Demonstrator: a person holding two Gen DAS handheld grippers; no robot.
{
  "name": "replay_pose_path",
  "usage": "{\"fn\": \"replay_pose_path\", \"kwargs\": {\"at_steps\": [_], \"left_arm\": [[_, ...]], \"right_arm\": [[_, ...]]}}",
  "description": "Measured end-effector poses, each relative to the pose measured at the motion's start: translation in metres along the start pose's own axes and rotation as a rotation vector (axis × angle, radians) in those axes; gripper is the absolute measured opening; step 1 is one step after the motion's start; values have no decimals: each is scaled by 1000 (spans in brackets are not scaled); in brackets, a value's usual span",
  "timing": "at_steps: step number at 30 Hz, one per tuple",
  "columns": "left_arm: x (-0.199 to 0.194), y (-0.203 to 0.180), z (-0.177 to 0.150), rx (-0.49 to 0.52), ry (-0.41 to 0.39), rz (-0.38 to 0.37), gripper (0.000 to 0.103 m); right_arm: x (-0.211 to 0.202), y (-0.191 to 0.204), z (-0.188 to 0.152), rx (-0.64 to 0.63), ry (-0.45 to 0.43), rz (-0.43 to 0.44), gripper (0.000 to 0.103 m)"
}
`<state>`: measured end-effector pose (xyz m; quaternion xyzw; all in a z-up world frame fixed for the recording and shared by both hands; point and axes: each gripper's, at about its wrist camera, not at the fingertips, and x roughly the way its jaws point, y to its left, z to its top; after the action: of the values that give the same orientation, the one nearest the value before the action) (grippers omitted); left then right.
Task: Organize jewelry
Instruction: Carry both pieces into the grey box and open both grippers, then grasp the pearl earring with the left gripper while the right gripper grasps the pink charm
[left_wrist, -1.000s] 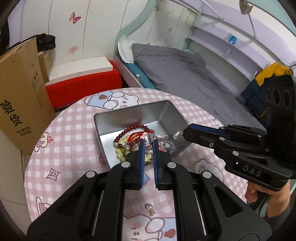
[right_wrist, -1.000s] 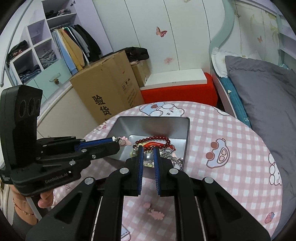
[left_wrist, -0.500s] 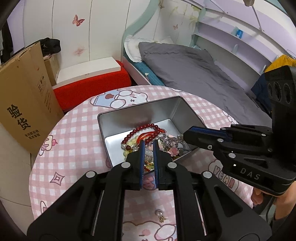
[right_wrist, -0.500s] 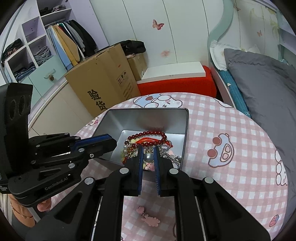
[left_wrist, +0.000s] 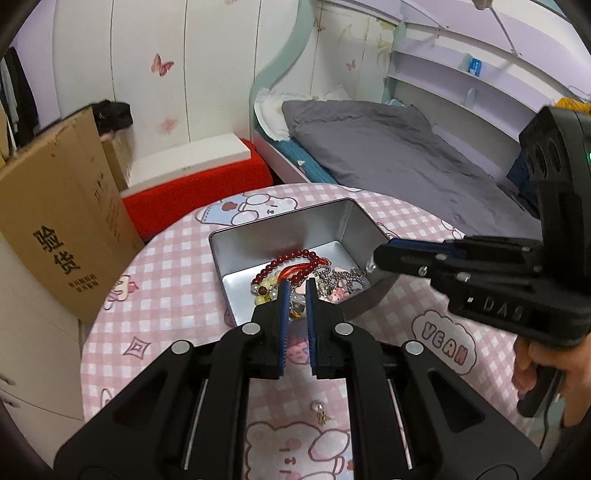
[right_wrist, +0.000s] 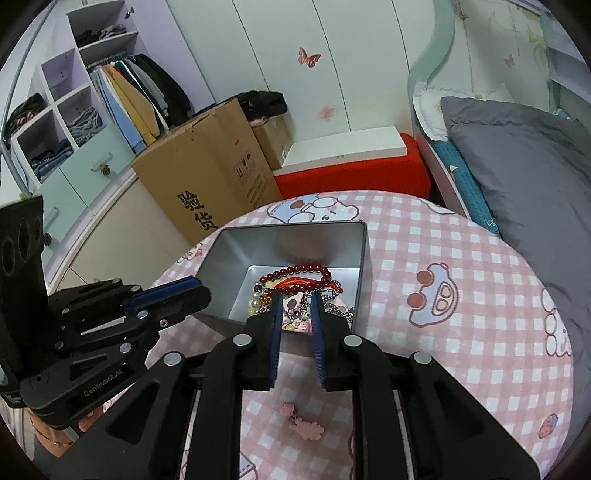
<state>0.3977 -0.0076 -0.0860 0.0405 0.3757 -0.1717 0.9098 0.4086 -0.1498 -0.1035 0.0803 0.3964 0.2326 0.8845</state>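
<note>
A silver tin stands on the pink checked round table and holds a red bead bracelet, pale beads, chains and pink charms. My left gripper hovers at the tin's near edge, its jaws a narrow gap apart and empty. My right gripper hovers over the tin's near part, its jaws slightly parted and empty. A pearl earring lies on the table under the left gripper. A pink charm piece lies on the table under the right gripper.
A cardboard box stands left of the table. A red stool with a white top is behind it. A bed with a grey duvet is at the right. A wardrobe is at the far left.
Both grippers have drawn back and risen a little from the tin. A small piece that the left gripper held over the tin is no longer in it. The right jaws have opened slightly.
</note>
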Motion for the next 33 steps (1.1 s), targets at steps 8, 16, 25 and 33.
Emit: {"fn": "replay_pose_path", "kwargs": {"at_steps": [8, 16, 25, 33], "left_arm": [[-39, -8, -19, 9, -74, 24, 61], [-56, -3, -48, -23, -66, 6, 61], [-27, -2, -78, -30, 33, -8, 61], [14, -7, -88, -61, 126, -36, 59]], "right_arm": [[-36, 7, -16, -35, -35, -13, 27], [-60, 15, -46, -77, -36, -29, 32], [-51, 12, -78, -99, 21, -48, 34], [-33, 8, -95, -119, 68, -71, 35]]}}
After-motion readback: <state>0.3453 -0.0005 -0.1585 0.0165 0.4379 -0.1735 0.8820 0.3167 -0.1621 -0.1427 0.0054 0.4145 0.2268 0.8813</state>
